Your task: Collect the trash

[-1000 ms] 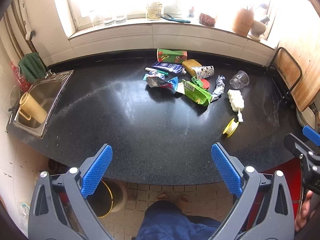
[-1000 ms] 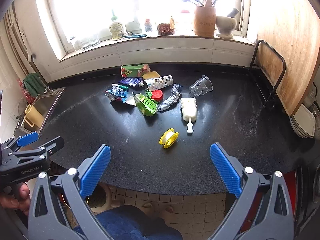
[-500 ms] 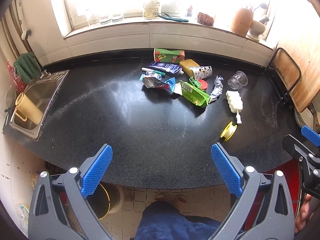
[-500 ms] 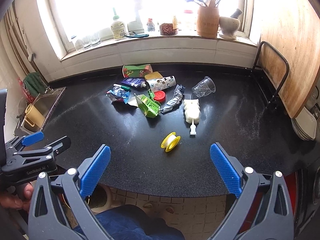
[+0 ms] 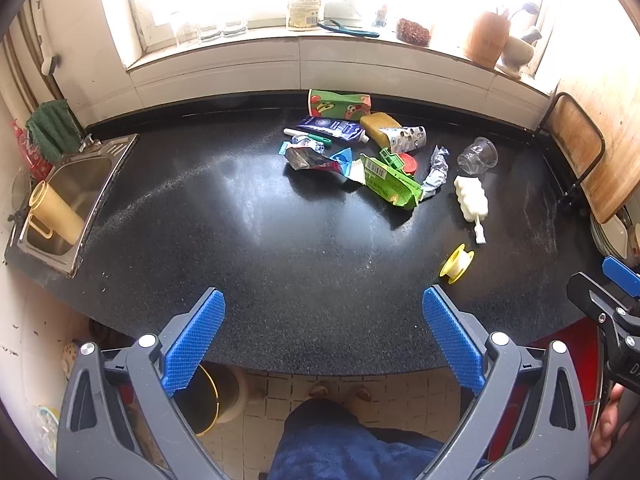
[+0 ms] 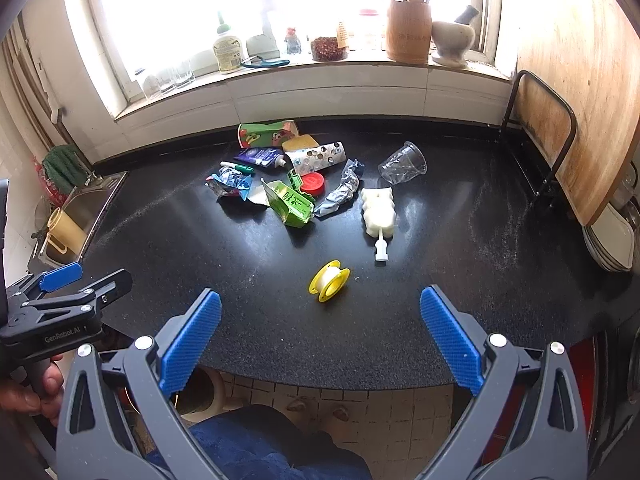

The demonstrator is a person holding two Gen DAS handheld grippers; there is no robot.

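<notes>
I am holding both tools at the near edge of the black counter (image 6: 460, 240), over the tiled floor. My left gripper (image 5: 323, 336) is standing with its blue pads spread wide and nothing between them; my right gripper (image 6: 320, 334) is standing the same way, spread and empty. Just beyond the right gripper, a yellow tape spool (image 6: 329, 281) is lying alone on the counter. A little farther and to the right, a white bumpy sponge brush (image 6: 379, 212) is lying with its short handle pointing near. Farther still, the trash pile (image 6: 280, 176) is sitting mid-counter: a green carton (image 6: 292, 203), a red lid (image 6: 311, 183), a crumpled foil wrapper (image 6: 340, 192), a blue tube (image 6: 258, 157). A clear plastic cup (image 6: 403, 167) is lying tipped at the pile's right. At the far left, a sink (image 5: 68, 196) is holding a yellow jug (image 5: 54, 216).
</notes>
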